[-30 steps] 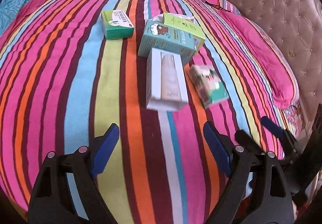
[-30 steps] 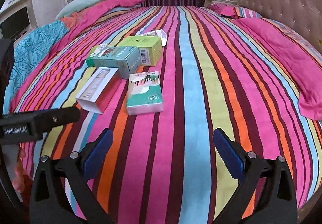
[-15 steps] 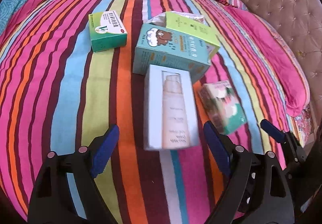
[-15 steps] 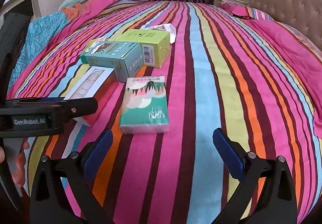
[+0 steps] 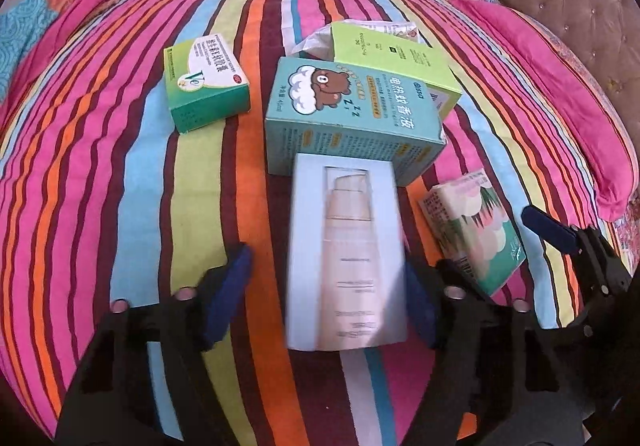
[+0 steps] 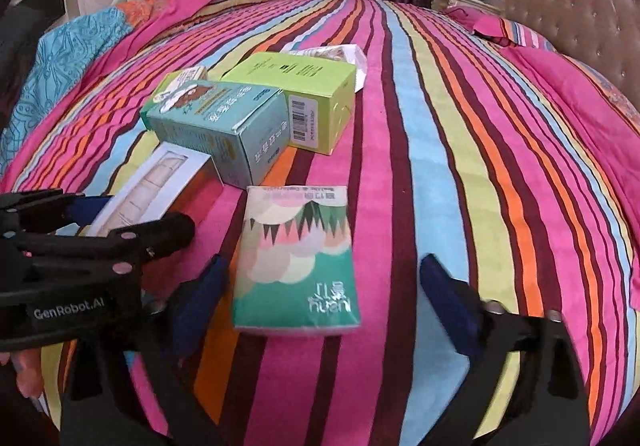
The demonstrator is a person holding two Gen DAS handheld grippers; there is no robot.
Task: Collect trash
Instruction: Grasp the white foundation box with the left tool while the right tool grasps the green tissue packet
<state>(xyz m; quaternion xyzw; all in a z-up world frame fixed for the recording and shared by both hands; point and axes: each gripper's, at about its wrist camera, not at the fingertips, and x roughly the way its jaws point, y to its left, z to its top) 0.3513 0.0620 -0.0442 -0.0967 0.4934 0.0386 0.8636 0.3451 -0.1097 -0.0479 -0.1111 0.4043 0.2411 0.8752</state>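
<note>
Spanning both views, a bed point(image 5: 120, 205) under a cover striped in pink, orange, blue, lime and maroon carries all the trash, with a tufted headboard point(image 6: 580, 17) at its right and pink pillows point(image 5: 560, 105) along that side. At the centre of the clutter lies a teal carton point(image 5: 352, 117) printed with a bear on a cloud; a lime-green carton point(image 6: 296, 93) lies against its far side, with a crumpled white wrapper point(image 6: 344, 53) just beyond. A small green medicine box point(image 5: 206, 81) lies apart on the left side of the left wrist view. A pale blue cosmetic box point(image 5: 346, 266) with a bottle pictured on its face lies with its far end touching the teal carton. A green tissue pack point(image 6: 296, 262) lies flat just beside the cosmetic box. The left gripper point(image 5: 326, 298) straddles the cosmetic box: its jaws have just been closing, the right pad at the box edge, the left pad apart from it, so nothing is grasped. The right gripper point(image 6: 326, 302) brackets the tissue pack, jaws likewise just closing, with both pads clear of the pack, released.
</note>
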